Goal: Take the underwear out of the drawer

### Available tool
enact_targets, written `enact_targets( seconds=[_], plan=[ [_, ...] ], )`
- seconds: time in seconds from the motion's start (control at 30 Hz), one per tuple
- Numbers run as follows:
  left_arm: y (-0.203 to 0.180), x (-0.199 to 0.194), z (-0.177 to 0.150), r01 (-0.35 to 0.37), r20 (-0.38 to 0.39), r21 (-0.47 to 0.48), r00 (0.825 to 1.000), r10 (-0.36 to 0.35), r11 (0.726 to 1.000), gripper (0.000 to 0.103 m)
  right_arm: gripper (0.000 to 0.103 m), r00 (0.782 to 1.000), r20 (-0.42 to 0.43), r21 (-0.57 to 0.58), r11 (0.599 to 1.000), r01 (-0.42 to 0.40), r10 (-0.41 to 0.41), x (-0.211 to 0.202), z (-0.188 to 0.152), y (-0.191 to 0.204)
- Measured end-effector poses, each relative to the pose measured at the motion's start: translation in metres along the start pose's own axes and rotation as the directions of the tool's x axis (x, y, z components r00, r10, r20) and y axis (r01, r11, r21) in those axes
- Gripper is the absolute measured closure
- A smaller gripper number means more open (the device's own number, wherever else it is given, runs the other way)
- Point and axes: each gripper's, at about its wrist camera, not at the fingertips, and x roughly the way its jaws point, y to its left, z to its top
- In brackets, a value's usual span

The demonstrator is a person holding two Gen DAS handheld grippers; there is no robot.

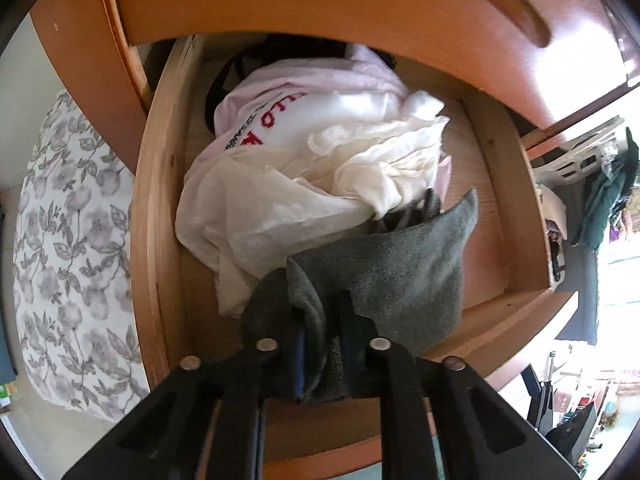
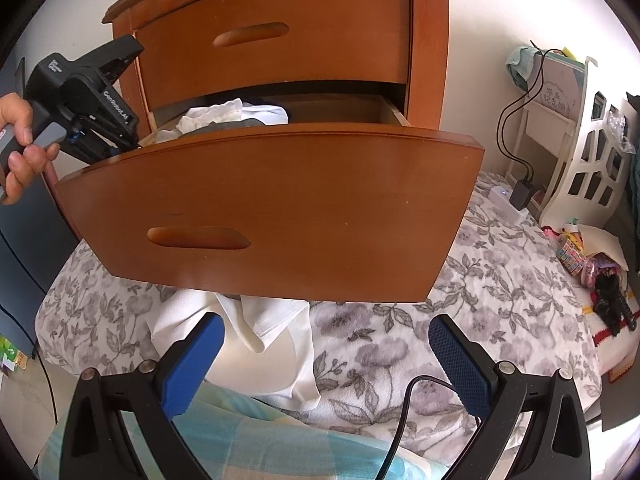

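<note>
Left gripper [image 1: 320, 344] is down in the open drawer [image 1: 160, 184], jaws pinching the grey underwear [image 1: 384, 276] beside the white clothes [image 1: 280, 204]. Right gripper [image 2: 326, 356] hangs over the bed [image 2: 480, 280], jaws spread, nothing between them.

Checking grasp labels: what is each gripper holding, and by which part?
Left gripper is shut on the grey garment, pinching a bunched fold at its near edge, inside the drawer. Right gripper is open, holding nothing.

Grey underwear [image 1: 384, 280] bunched at the open drawer's [image 1: 160, 200] front.
</note>
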Motion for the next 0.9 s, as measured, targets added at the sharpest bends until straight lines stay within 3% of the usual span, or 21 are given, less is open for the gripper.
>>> enact_targets(
  seconds=[0.13, 0.23, 0.4, 0.57, 0.73, 0.9],
  plan=[
    [0.004, -0.017, -0.01, 0.075, 0.055, -0.014, 0.996, -0.074, 0.997, 0.096, 0.0, 1.0, 0.001, 0.003, 1.0, 0.0, 0.0, -0.001, 0.0, -0.001],
    [0.008, -0.035, -0.018, 0.171, 0.112, -0.019, 0.979, -0.168, 0.985, 0.096, 0.0, 1.0, 0.003, 0.002, 1.0, 0.001, -0.001, -0.002, 0.0, 0.0],
    [0.004, -0.059, -0.027, 0.31, 0.186, -0.001, 0.934, -0.305, 0.951, 0.096, 0.0, 1.0, 0.006, -0.004, 1.0, 0.006, -0.006, -0.002, 0.0, 0.001],
    [-0.009, -0.073, -0.027, 0.383, 0.223, 0.027, 0.898, -0.379, 0.923, 0.097, 0.0, 1.0, 0.008, -0.006, 1.0, 0.01, -0.01, -0.003, 0.0, 0.0],
    [-0.024, -0.079, -0.016, 0.412, 0.253, 0.054, 0.876, -0.412, 0.91, 0.097, 0.0, 1.0, 0.008, -0.006, 1.0, 0.014, -0.014, -0.003, 0.0, 0.0],
    [-0.026, -0.091, -0.015, 0.498, 0.307, 0.053, 0.817, -0.489, 0.865, 0.097, 0.0, 1.0, 0.008, -0.004, 1.0, 0.011, -0.011, -0.004, 0.0, 0.0]
  ],
)
